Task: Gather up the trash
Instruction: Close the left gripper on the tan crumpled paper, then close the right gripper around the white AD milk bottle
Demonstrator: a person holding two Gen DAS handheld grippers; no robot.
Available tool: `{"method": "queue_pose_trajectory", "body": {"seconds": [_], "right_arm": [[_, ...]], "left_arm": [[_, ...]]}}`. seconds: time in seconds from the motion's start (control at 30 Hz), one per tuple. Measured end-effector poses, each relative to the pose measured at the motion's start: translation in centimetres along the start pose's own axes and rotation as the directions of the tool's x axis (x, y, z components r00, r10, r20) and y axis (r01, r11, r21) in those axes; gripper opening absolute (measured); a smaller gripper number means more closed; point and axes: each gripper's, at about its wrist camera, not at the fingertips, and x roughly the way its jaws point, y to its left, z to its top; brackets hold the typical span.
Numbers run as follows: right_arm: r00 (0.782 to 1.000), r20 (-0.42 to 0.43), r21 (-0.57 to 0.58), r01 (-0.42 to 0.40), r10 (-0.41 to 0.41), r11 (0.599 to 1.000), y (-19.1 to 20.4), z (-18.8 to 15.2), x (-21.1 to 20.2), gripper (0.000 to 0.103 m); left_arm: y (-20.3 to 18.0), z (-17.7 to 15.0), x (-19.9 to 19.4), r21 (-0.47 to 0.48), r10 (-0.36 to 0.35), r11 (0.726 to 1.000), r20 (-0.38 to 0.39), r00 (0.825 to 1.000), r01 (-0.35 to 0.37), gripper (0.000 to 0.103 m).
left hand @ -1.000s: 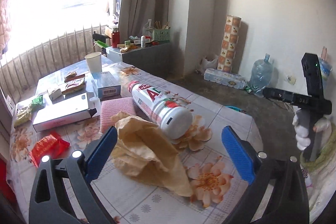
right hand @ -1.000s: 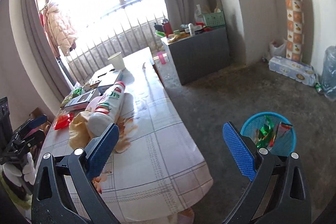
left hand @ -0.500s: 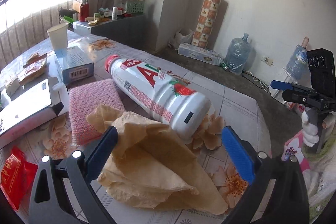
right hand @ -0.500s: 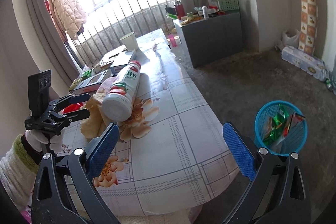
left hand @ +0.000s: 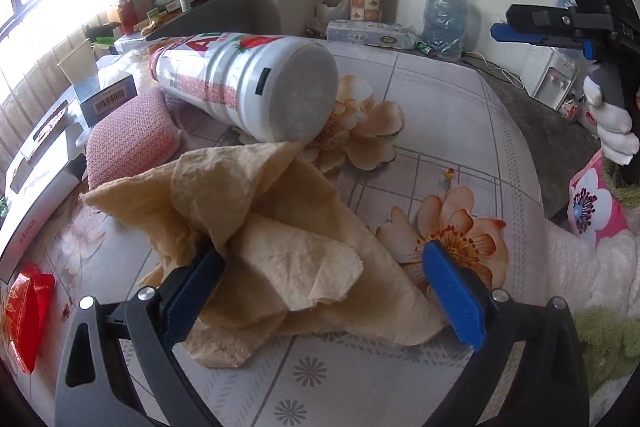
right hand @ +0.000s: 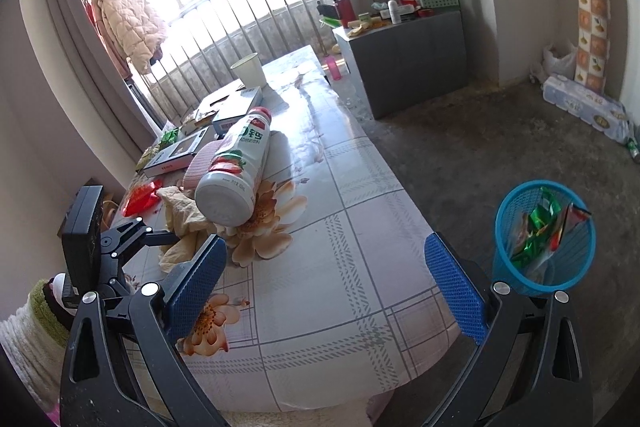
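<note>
A crumpled tan paper napkin (left hand: pixel 280 239) lies on the flowered tablecloth (left hand: pixel 440 107), and my left gripper (left hand: pixel 324 287) stands open around its near part, one blue pad on each side. A white strawberry-drink bottle (left hand: pixel 248 83) lies on its side just behind the napkin. From the right wrist view the same bottle (right hand: pixel 236 167) and napkin (right hand: pixel 184 219) show at left, with the left gripper (right hand: pixel 160 239) over the napkin. My right gripper (right hand: pixel 324 287) is open above the table's near end, holding nothing. A blue mesh bin (right hand: pixel 544 235) with wrappers stands on the floor at right.
A pink knitted pad (left hand: pixel 132 135), a white carton (left hand: pixel 36 195), a barcode box (left hand: pixel 108 95), a paper cup (left hand: pixel 78 67) and a red wrapper (left hand: pixel 24 311) crowd the table's left side. A grey cabinet (right hand: pixel 416 55) stands beyond the table. A water jug (left hand: pixel 446 15) sits by the wall.
My left gripper has dropped and moved forward until its open pads straddle the napkin. The right gripper has shifted so the bottle and table sit more centrally in its view.
</note>
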Motion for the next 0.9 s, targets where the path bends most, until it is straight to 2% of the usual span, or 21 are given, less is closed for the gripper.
{"method": "queue_pose_trajectory", "body": {"seconds": [0.13, 0.33, 0.5, 0.57, 0.6, 0.73, 0.9], "right_arm": [[1.000, 0.004, 0.014, -0.002, 0.002, 1.000, -0.4, -0.1, -0.3, 0.095], [1.000, 0.002, 0.038, -0.007, 0.007, 0.999, -0.9, -0.3, -0.5, 0.095], [1.000, -0.001, 0.046, -0.020, 0.020, 0.999, -0.8, -0.3, -0.4, 0.095], [1.000, -0.001, 0.041, -0.027, 0.027, 0.999, -0.6, -0.3, -0.4, 0.095], [1.000, -0.001, 0.038, -0.030, 0.030, 0.999, -0.5, -0.2, -0.4, 0.095], [0.999, -0.002, 0.030, -0.044, 0.044, 0.999, 0.1, -0.1, -0.5, 0.095], [0.994, -0.014, 0.046, -0.108, 0.109, 0.993, 0.8, 0.7, 0.3, 0.095]], "left_arm": [[1.0, 0.5, 0.1, -0.038, 0.023, 0.999, -0.006, 1.000, -0.024, 0.091], [2.7, 0.8, -0.5, -0.132, 0.032, 0.991, -0.005, 0.999, -0.032, 0.067], [3.9, 0.6, -1.0, -0.220, 0.040, 0.975, 0.000, 0.999, -0.039, 0.051], [4.2, 0.6, -1.1, -0.252, 0.053, 0.966, -0.001, 0.999, -0.051, 0.042], [4.3, 0.4, -1.3, -0.275, 0.056, 0.960, -0.003, 0.998, -0.054, 0.040], [5.4, -0.4, -1.9, -0.397, 0.049, 0.916, -0.013, 0.999, -0.050, 0.016], [5.8, -2.3, -3.1, -0.521, 0.013, 0.854, 0.008, 1.000, -0.007, 0.010]]}}
